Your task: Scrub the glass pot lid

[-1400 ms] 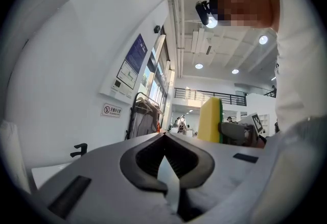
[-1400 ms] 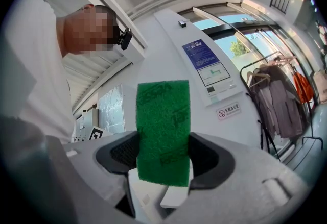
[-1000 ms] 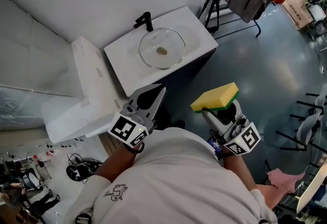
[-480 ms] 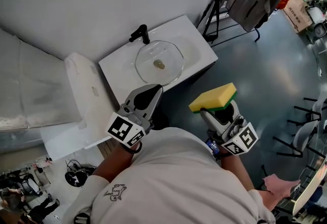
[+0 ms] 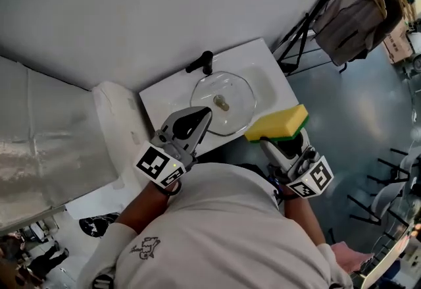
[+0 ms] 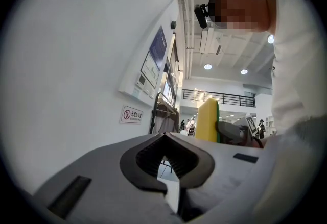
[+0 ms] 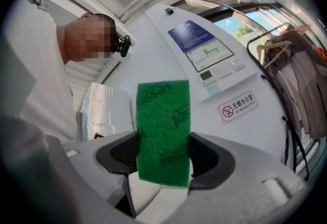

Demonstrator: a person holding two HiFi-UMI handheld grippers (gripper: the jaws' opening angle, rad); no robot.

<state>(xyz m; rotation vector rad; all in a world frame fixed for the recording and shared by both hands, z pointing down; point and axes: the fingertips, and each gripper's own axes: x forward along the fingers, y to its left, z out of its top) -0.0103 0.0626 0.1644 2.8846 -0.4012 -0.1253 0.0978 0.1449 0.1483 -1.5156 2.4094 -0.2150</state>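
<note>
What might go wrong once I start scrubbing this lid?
The round glass pot lid lies unheld in the white sink while the left gripper is shut and empty, so scrubbing may make it slide. The right gripper grips only part of the yellow-green sponge; hard pressing may twist it out.

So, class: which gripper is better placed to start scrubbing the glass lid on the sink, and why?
Right, I'd judge: the right gripper is clamped on the sponge, close to the glass lid; the left gripper is shut and empty.

Two grippers (image 5: 205,112) (image 5: 281,143), one sponge (image 5: 276,123), one glass pot lid (image 5: 231,91), one sink (image 5: 162,97), one faucet (image 5: 200,62)
</note>
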